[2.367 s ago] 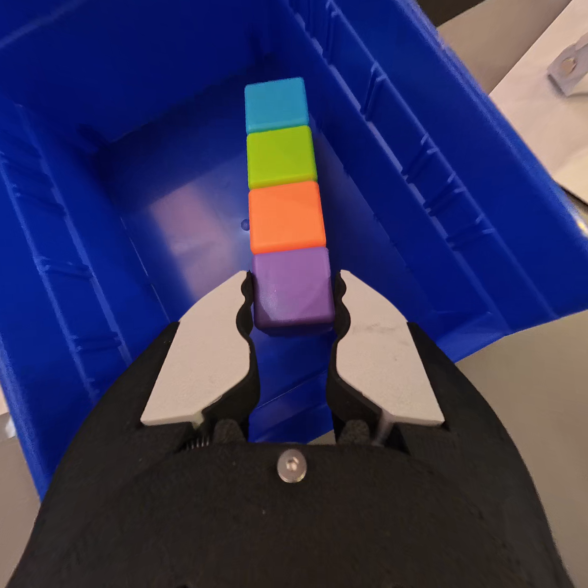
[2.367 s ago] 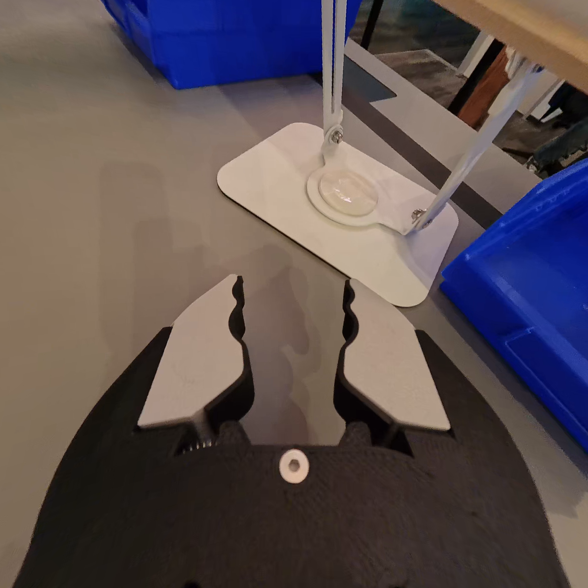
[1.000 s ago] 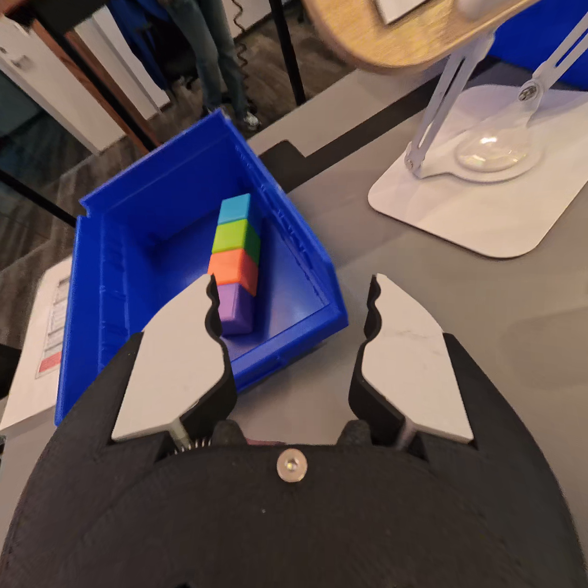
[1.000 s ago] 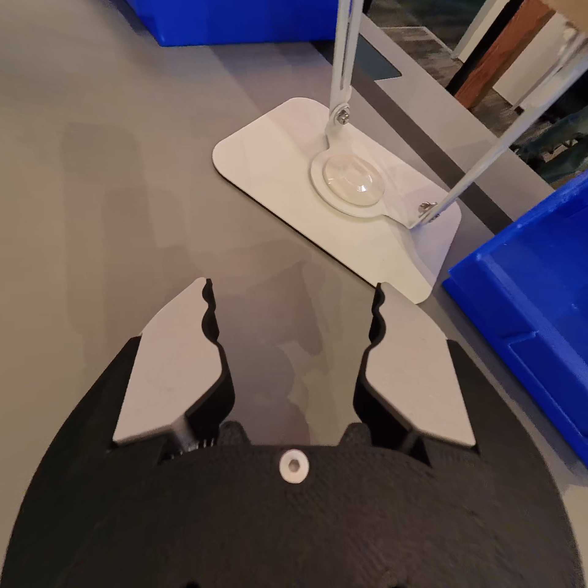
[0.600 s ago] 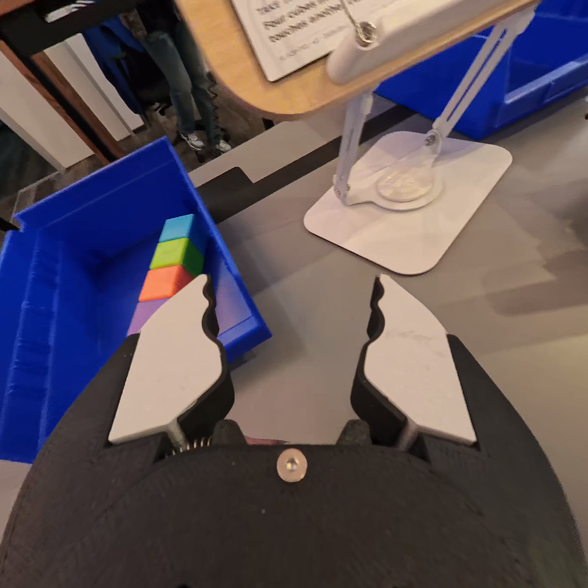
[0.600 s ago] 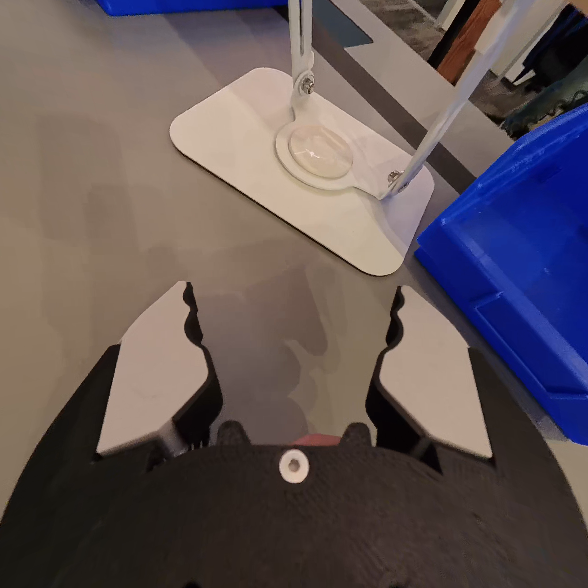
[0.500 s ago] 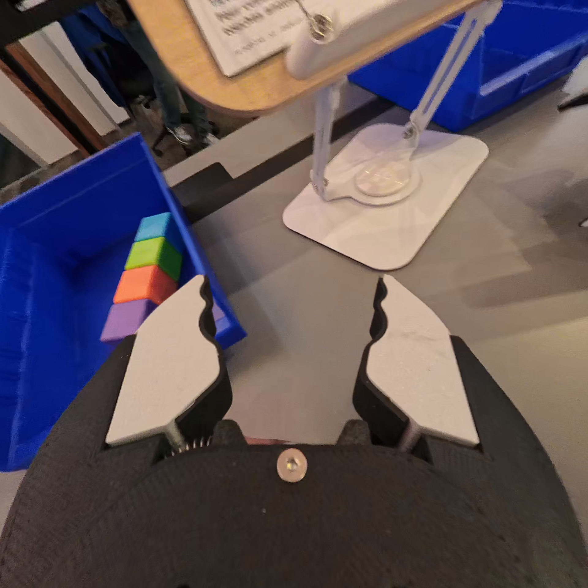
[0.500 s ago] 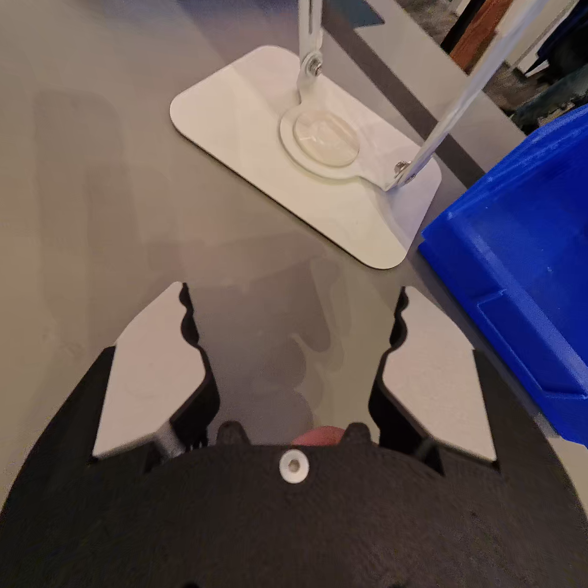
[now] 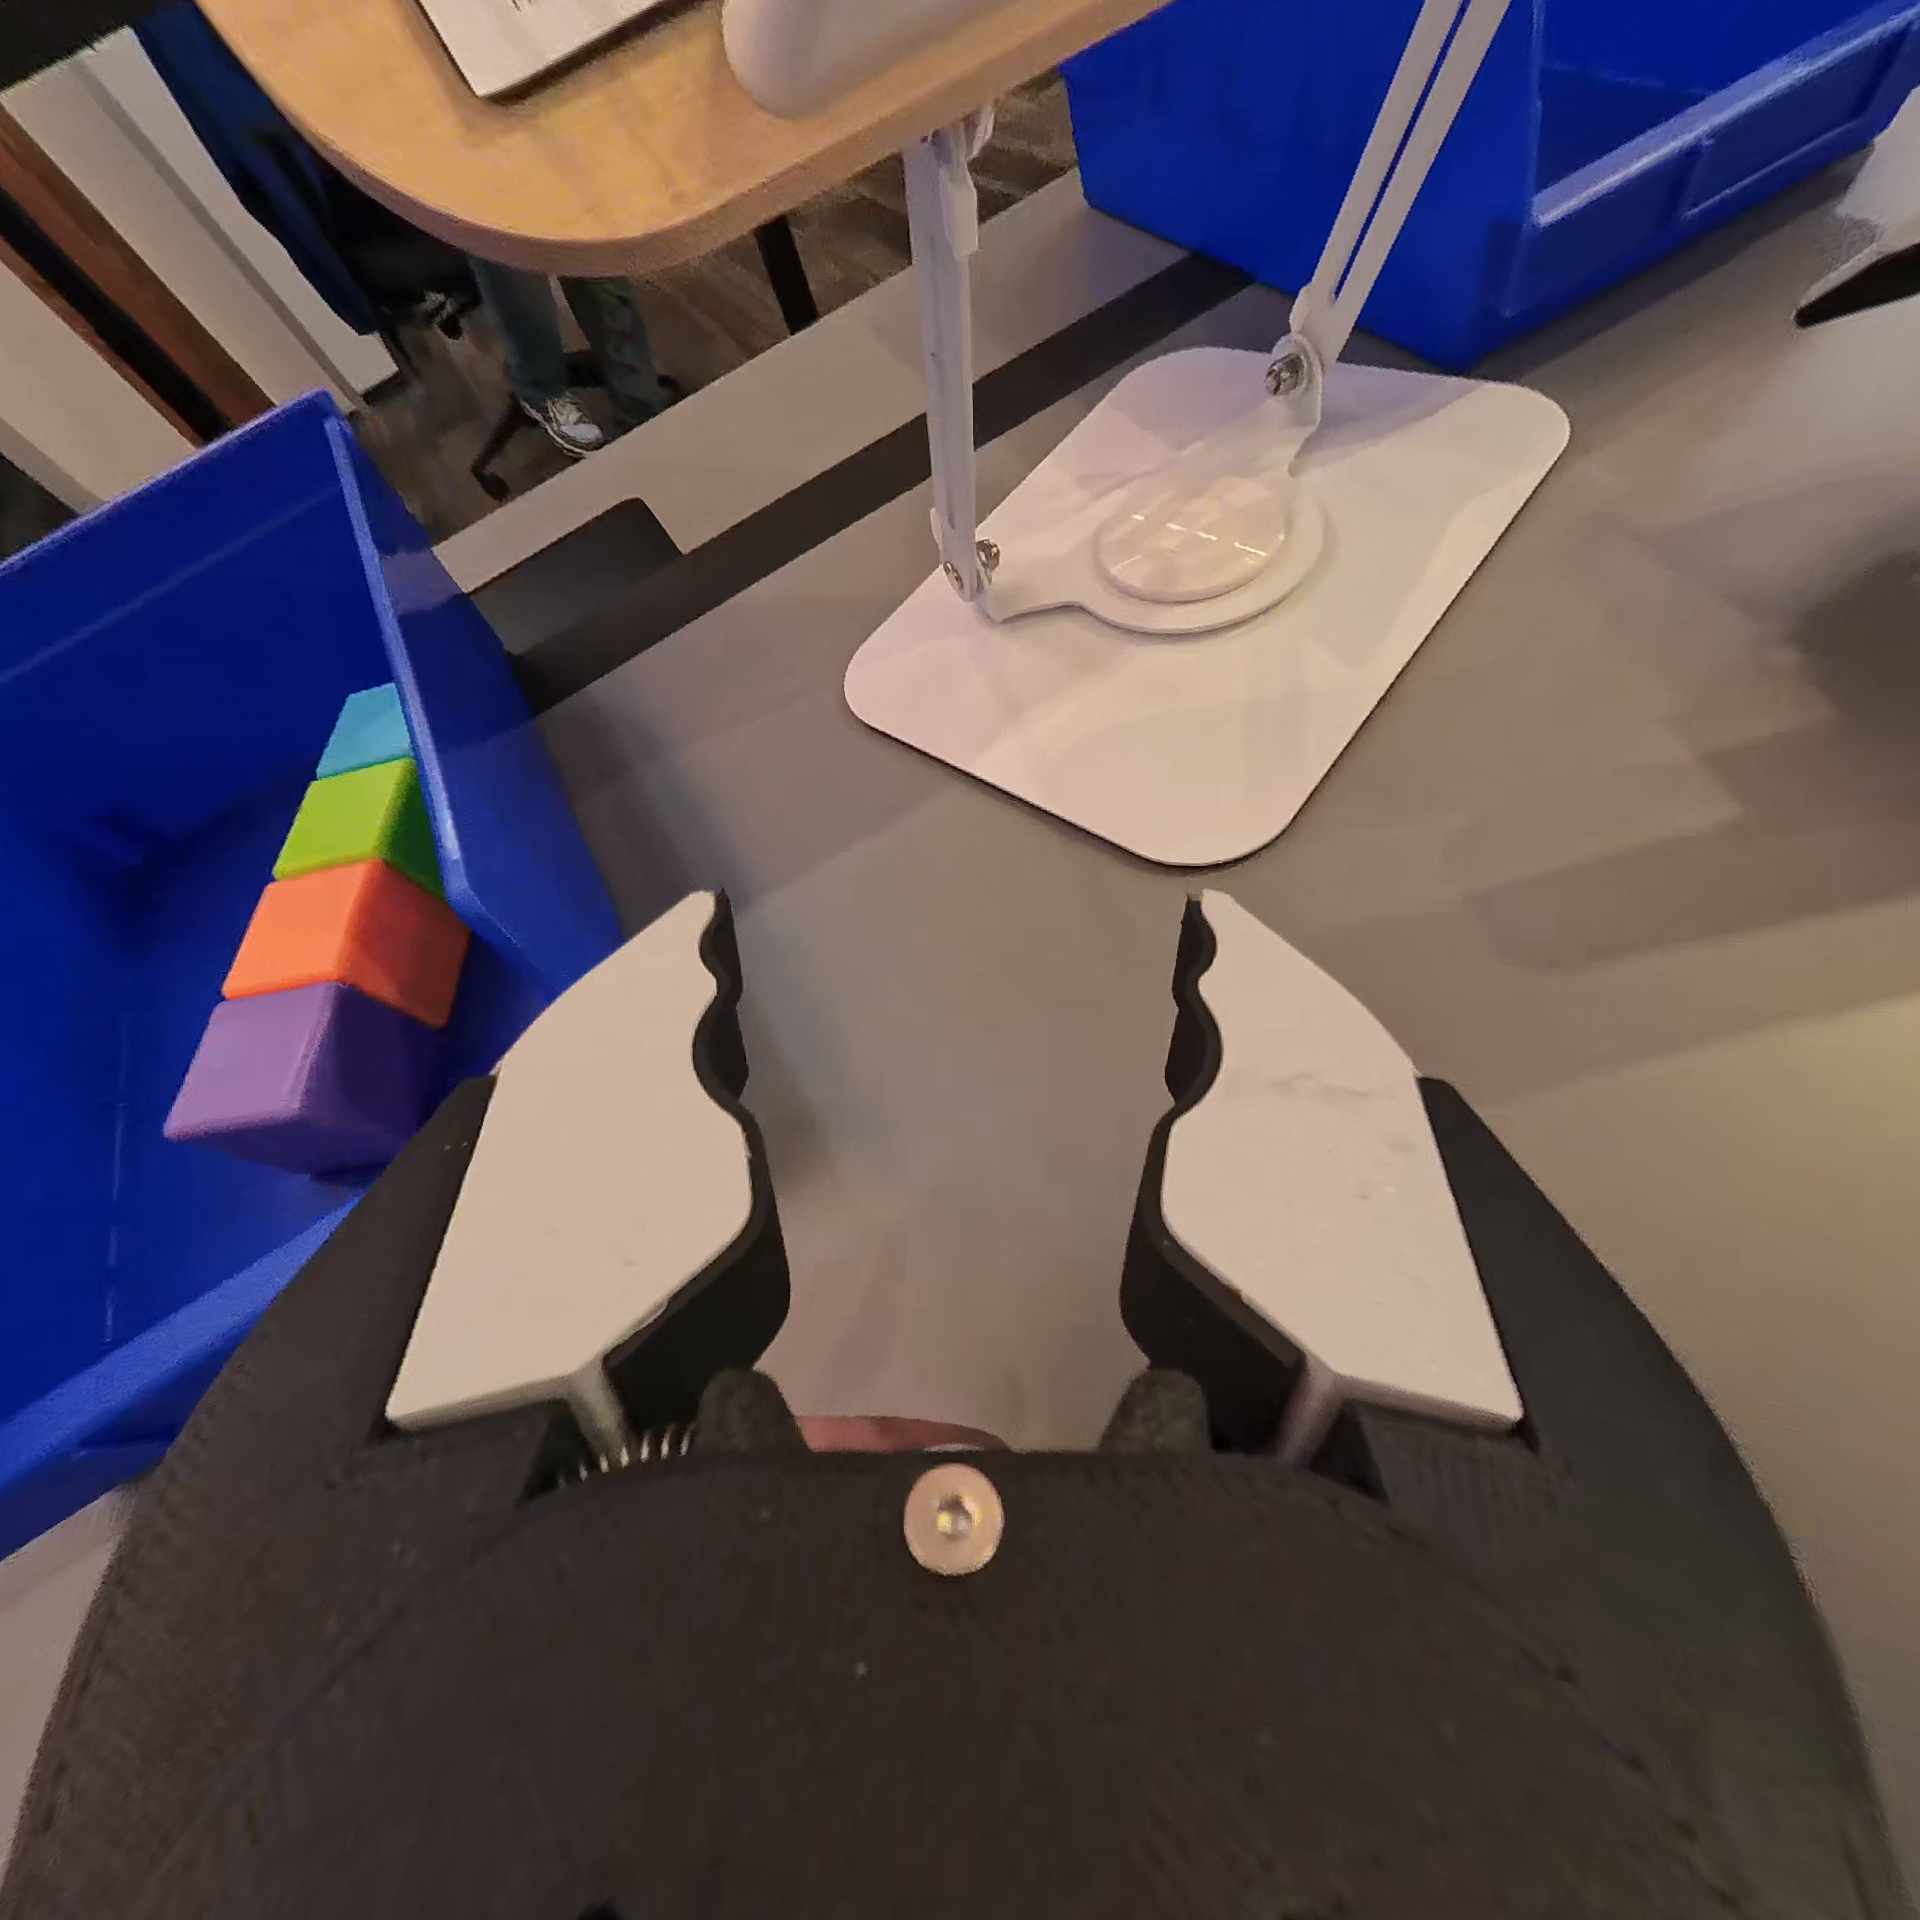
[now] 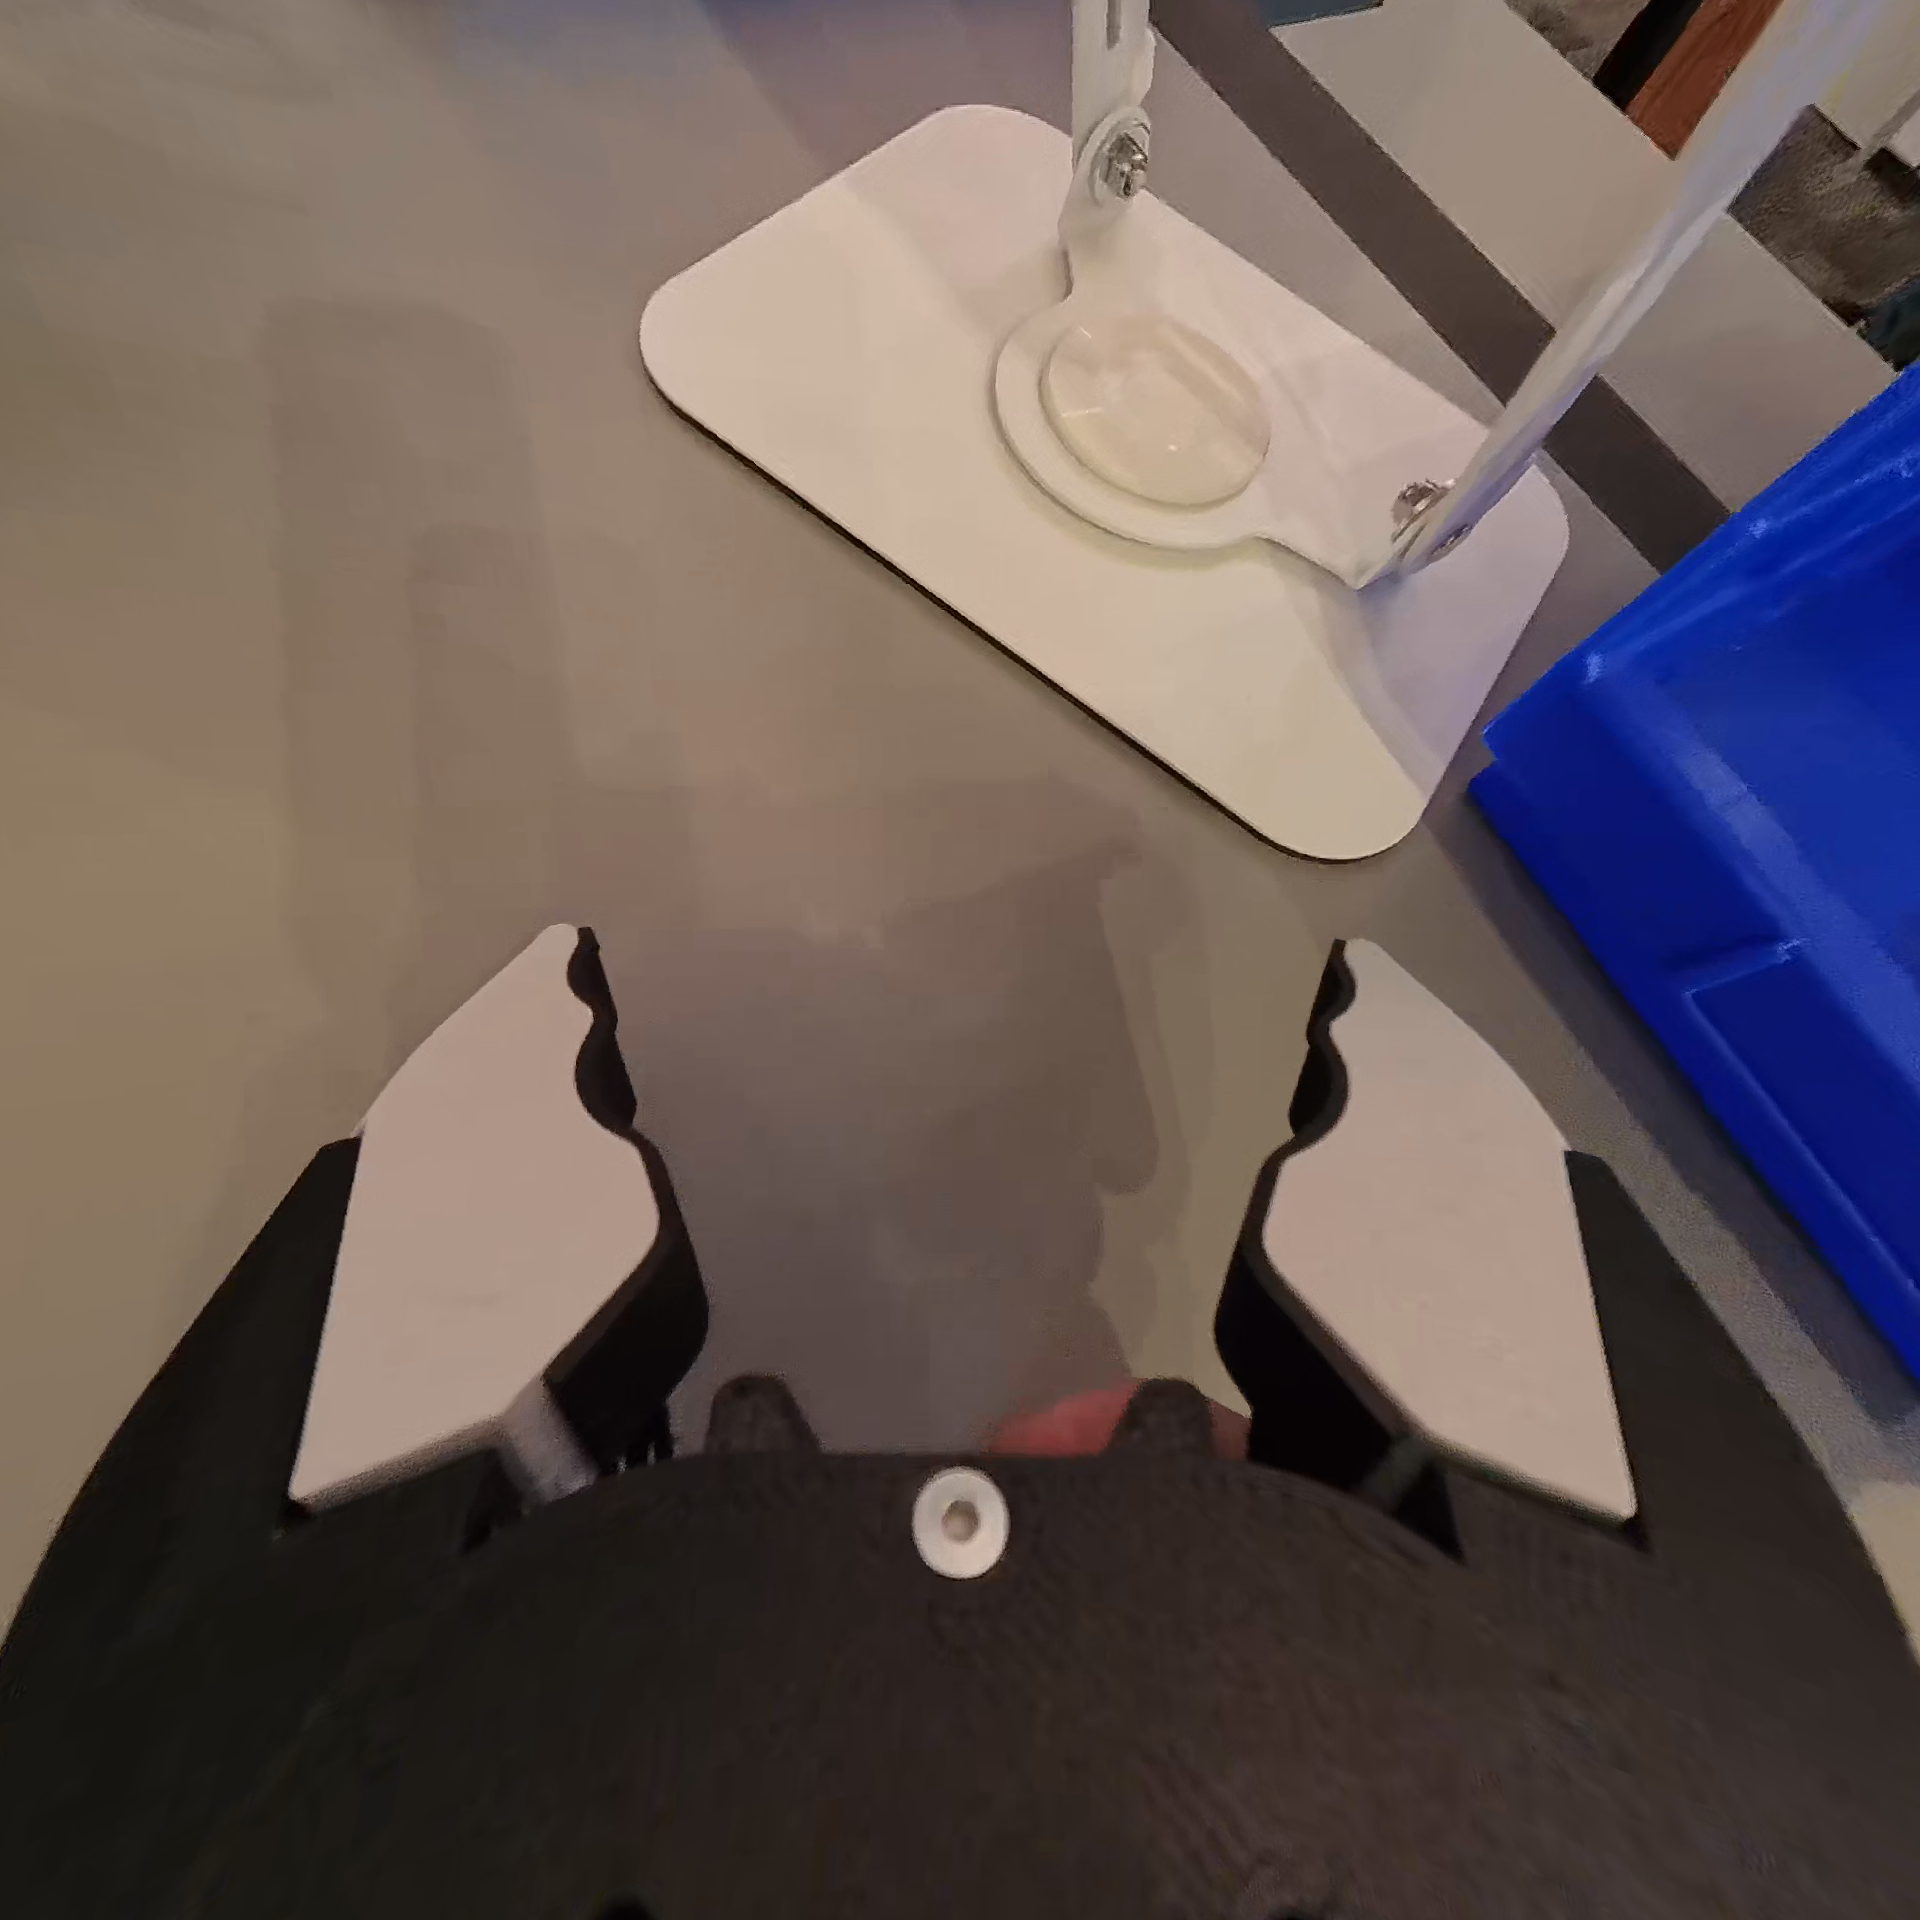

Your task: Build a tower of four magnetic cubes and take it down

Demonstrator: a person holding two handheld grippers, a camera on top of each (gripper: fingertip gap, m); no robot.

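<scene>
A gray tabletop [image 9: 935, 1039] fills most of both views. Past its far edge there is a dark floor, and a person's legs and shoes [image 9: 561, 364] stand there. A round-edged wooden table [image 9: 582, 156] hangs over the top of the left wrist view.

In the middle of the tabletop sits a flat white plate [image 9: 1195, 727]. It is the foot of a stand [image 10: 1039, 520], with a clear round disc [image 9: 1195, 540] on it and two thin white bars [image 9: 951, 343] going up from it.

A blue bin [image 9: 156, 675] sits at the left side of the left wrist view. Inside it, close to its right wall, four cubes lie in a row, each one touching the next. The purple cube [image 9: 301, 1070] is nearest, then the orange cube [image 9: 348, 940], then the green cube [image 9: 358, 821], and the light blue cube [image 9: 364, 727] is farthest. The row lies flat on the bin floor.

A second blue bin [image 9: 1507, 156] sits at the far right of that view, behind the white plate. In the right wrist view a blue bin [image 10: 1766, 831] is at the right edge, just beside the plate.

The left tool [image 9: 956, 925] is wide open and holds nothing. It hangs over bare tabletop, just to the right of the bin with the cubes. The right tool [image 10: 961, 945] is wide open too and holds nothing. It points at bare tabletop in front of the white plate.
</scene>
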